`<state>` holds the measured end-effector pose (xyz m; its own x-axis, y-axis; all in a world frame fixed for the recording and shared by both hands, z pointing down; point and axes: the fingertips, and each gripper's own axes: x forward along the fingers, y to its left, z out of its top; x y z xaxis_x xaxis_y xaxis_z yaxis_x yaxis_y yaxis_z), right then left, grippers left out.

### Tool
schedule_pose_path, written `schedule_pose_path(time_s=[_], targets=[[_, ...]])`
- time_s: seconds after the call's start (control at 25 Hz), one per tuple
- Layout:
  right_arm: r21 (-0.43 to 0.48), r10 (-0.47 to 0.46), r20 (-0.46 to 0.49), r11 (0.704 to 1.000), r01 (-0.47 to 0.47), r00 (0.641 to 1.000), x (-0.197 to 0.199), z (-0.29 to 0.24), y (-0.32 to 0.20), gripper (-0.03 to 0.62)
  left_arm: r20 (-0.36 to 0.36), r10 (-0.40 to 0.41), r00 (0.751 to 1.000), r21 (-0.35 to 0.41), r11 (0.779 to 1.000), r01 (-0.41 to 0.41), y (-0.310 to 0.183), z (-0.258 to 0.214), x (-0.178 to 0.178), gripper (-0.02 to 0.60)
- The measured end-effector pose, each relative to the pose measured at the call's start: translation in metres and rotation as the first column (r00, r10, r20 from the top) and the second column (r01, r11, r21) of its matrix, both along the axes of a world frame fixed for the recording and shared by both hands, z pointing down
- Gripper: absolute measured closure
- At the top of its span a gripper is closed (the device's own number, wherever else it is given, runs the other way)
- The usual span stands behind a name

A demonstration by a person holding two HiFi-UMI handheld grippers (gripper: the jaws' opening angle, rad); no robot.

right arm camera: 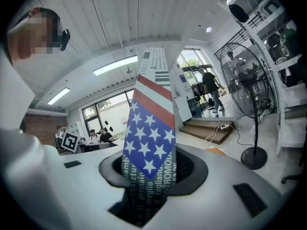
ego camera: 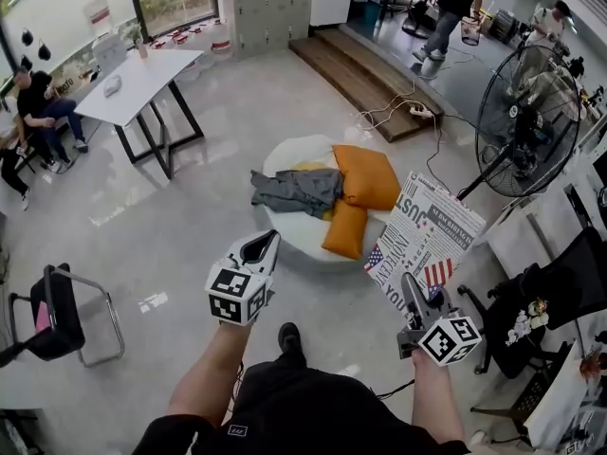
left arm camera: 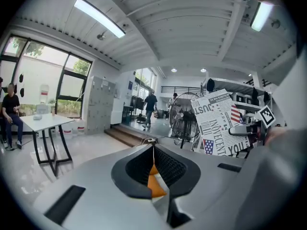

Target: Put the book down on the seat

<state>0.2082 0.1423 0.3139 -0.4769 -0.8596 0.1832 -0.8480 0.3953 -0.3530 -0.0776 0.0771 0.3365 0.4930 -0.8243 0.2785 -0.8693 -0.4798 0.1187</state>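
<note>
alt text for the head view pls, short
Seen from above, the right gripper holds a newsprint-covered book with a flag motif upright, beside a round white seat bearing orange cushions and a grey garment. The left gripper, shut and empty, points toward the seat.

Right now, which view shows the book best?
Head view: the book shows nearly its whole cover, held by the right tongs. Left gripper view catches it smaller, at right. Right gripper view sees only a close strip.

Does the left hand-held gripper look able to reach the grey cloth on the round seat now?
Probably yes: the left hand-held gripper, shut and empty, points toward the seat; nothing stands between it and the grey cloth.
</note>
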Motion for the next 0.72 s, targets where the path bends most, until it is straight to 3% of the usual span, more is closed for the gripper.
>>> schedule_pose_path(time_s=[0.32, 0.72], targets=[[0.0, -0.019, -0.036, 1.0, 0.019, 0.999, -0.034, -0.013, -0.08, 0.427, -0.036, 0.002, 0.999, -0.005, 1.0, -0.003, -0.073, 0.006, -0.025, 0.575], [-0.002, -0.052, -0.021, 0.999, 0.052, 0.998, -0.068, -0.015, -0.134, 0.427, -0.05, -0.021, 0.999, 0.022, 1.0, 0.022, -0.113, -0.007, -0.059, 0.574]])
